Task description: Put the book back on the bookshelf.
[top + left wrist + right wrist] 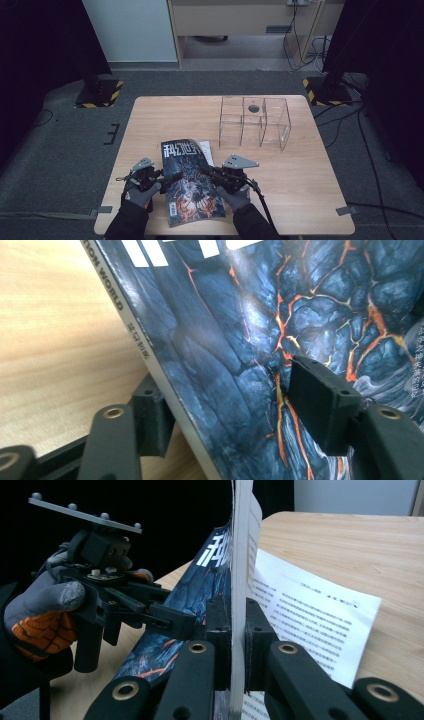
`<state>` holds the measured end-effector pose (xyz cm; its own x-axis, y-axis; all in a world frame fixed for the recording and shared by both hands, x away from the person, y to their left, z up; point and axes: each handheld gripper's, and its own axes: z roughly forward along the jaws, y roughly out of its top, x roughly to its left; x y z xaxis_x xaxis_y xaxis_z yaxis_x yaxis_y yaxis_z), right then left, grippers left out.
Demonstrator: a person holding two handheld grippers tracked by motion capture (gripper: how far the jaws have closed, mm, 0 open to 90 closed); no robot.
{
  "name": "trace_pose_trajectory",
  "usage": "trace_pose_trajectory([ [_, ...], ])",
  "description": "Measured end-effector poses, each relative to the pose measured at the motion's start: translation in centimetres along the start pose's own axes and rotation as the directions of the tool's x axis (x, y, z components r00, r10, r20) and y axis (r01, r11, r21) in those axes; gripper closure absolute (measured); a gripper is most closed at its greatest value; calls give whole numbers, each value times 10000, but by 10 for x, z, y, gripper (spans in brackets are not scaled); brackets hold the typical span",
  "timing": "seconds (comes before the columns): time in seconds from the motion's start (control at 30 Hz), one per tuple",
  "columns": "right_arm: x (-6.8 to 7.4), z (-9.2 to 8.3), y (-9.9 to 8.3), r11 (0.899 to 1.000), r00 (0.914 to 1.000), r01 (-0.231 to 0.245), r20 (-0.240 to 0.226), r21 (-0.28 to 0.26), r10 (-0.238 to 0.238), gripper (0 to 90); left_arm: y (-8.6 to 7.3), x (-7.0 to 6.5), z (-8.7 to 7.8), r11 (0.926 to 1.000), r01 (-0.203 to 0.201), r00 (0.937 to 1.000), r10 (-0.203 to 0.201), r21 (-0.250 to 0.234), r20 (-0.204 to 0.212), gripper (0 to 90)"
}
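A magazine (pixel 192 185) with a dark blue cover veined in orange lies at the table's near edge between both hands. My right gripper (pixel 205 170) is shut on its right edge; in the right gripper view the two pads pinch the thin stack of pages (pixel 242 555) at the gripper's tip (pixel 237 630). My left gripper (pixel 172 177) straddles the spine side. In the left gripper view one finger sits under the spine and the other over the cover (pixel 225 340), the jaws (pixel 230 410) still apart around it. The left gripper (pixel 170 617) also shows across the cover.
A printed white sheet (pixel 310 615) lies on the wooden table (pixel 300 190) under the magazine's right side and sticks out beyond it (pixel 206 150). A clear acrylic organizer (pixel 255 122) with several compartments stands at the far right of the table.
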<state>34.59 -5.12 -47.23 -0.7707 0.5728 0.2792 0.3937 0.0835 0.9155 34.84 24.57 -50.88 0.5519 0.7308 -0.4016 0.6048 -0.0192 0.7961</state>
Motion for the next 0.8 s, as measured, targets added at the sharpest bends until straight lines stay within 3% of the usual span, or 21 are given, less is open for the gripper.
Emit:
trace_pose_trajectory([
  [0.2,-3,-5,2,9999,10000,-92,-35,-130,92,851,4,-6,-5,9993,-205,9998,203,-302,-74,502],
  [0.47,-4,-9,2,9998,9999,-86,-122,-198,83,851,9,-9,-10,9971,-126,9997,141,-748,196,635],
  [0.7,-3,-10,2,9999,9995,45,-308,-135,-50,851,10,-3,-3,9981,-83,9989,111,-609,455,583],
  [0.8,-3,-10,2,9999,9989,40,-462,-152,-47,852,14,1,-1,9970,47,9979,3,-776,647,557],
])
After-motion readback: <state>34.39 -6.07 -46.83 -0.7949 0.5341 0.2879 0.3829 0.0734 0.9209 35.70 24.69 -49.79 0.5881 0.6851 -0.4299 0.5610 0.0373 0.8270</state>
